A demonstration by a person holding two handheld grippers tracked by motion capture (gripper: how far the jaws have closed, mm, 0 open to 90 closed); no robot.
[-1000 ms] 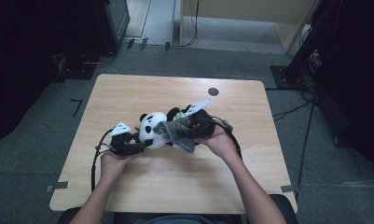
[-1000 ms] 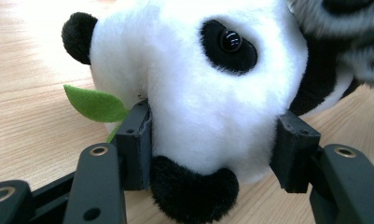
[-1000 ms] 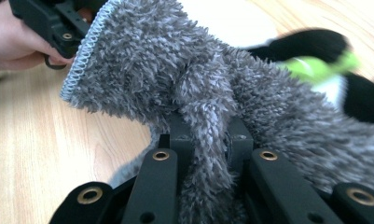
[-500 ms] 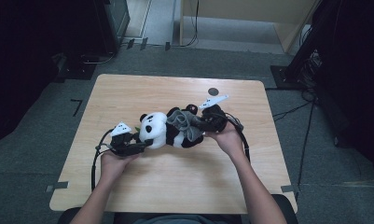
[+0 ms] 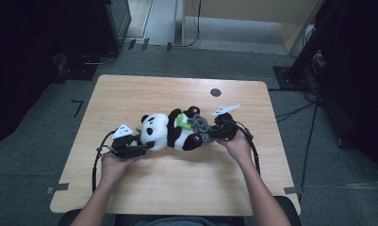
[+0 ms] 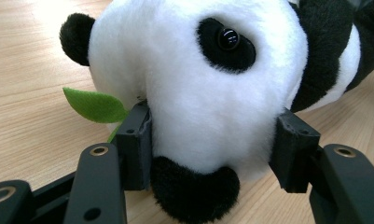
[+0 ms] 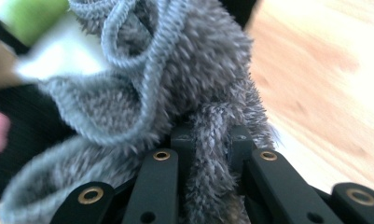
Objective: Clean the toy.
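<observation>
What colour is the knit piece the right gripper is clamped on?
Grey, a fuzzy knit cloth; the right gripper view shows it best.

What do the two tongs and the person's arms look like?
Both tongs, left and right, are black, with flat bars joined by brass-ringed pivots and blocky black pads. Each carries a pale grey three-cornered plate on top and trails a black cable. The forearms are bare; no sleeves show.
</observation>
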